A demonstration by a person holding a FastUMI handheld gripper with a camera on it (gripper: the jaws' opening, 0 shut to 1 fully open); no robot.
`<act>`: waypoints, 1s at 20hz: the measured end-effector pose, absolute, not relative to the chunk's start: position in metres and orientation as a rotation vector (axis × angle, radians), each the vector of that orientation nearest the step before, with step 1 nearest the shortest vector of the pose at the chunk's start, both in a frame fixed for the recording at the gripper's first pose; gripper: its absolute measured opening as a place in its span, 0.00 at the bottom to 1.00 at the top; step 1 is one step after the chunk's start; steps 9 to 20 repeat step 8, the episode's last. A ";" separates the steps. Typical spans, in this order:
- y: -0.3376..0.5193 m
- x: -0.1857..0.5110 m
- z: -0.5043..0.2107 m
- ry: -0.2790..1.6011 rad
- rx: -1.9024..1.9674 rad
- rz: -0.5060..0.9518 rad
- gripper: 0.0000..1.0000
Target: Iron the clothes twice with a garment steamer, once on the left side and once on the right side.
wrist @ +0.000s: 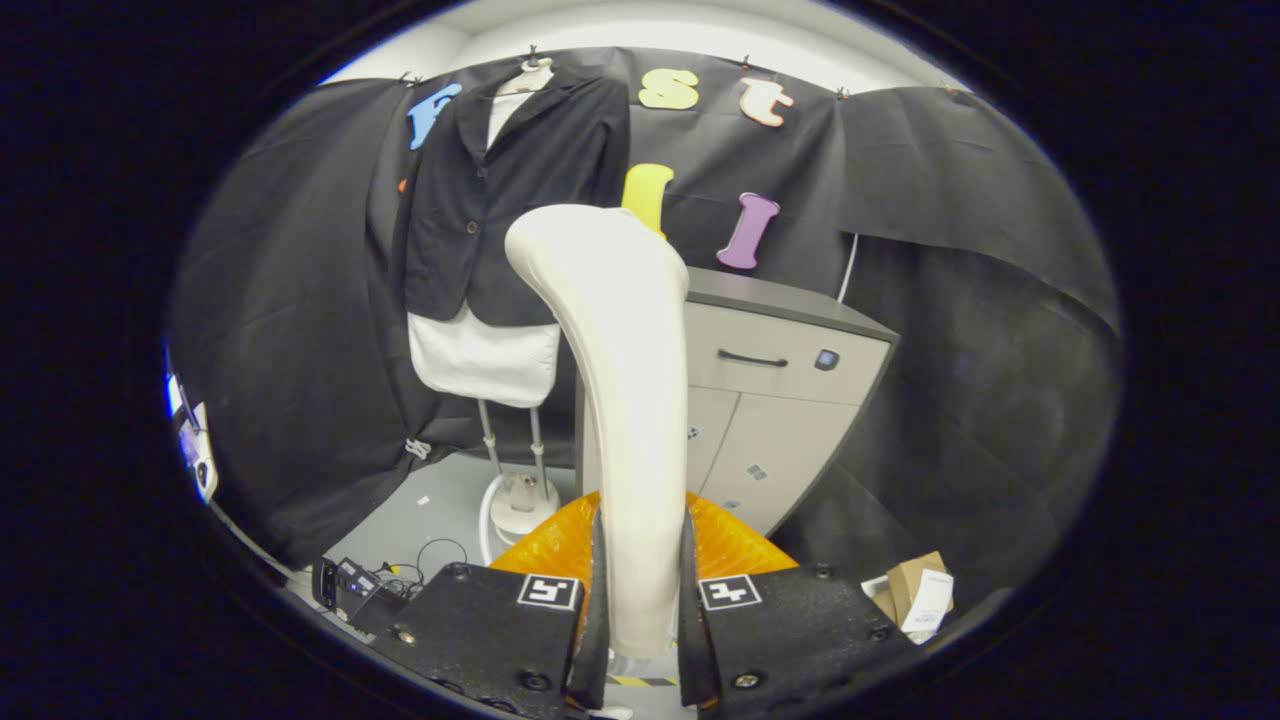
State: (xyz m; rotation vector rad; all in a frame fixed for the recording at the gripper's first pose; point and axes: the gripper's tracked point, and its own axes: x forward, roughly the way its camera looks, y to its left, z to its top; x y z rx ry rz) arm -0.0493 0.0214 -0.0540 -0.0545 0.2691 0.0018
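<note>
1. The jacket (515, 200), dark, hangs buttoned over a white shirt on a dress form (485, 360), which stands on a pole stand on the grey floor (440, 500), in front of the booth's black wall. It is well beyond the fingers, to the left of a grey cabinet (790, 400).

2. The garment steamer (620, 400), cream and smooth, is the nearest big thing. Its handle rises from between the fingers, and its long axis runs near upright, bending over at the top to the left, toward the jacket. The head therefore seems to point at the cloth, though the steam face itself is hidden.

3. The gripper (640, 600) is clamped on the steamer's handle, both fingers pressing on its lower part, one at each side. An orange thing (545, 545) lies just behind the fingers; I cannot tell what it is.

4. The step in hand, I judge, is bringing the steamer up to the jacket; no pass looks begun. To do it well:
   - keep the clamp firm, since the smooth handle could twist;
   - hold the axis upright, the head square to the cloth;
   - start high on one front panel and draw straight down, then do likewise on the other;
   - steer around the cabinet's top corner.
</note>
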 end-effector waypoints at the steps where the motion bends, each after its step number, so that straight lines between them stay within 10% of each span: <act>1: 0.012 -0.056 -0.054 0.270 -0.046 -0.005 0.31; 20: -0.028 -0.079 -0.055 0.276 -0.018 -0.029 0.30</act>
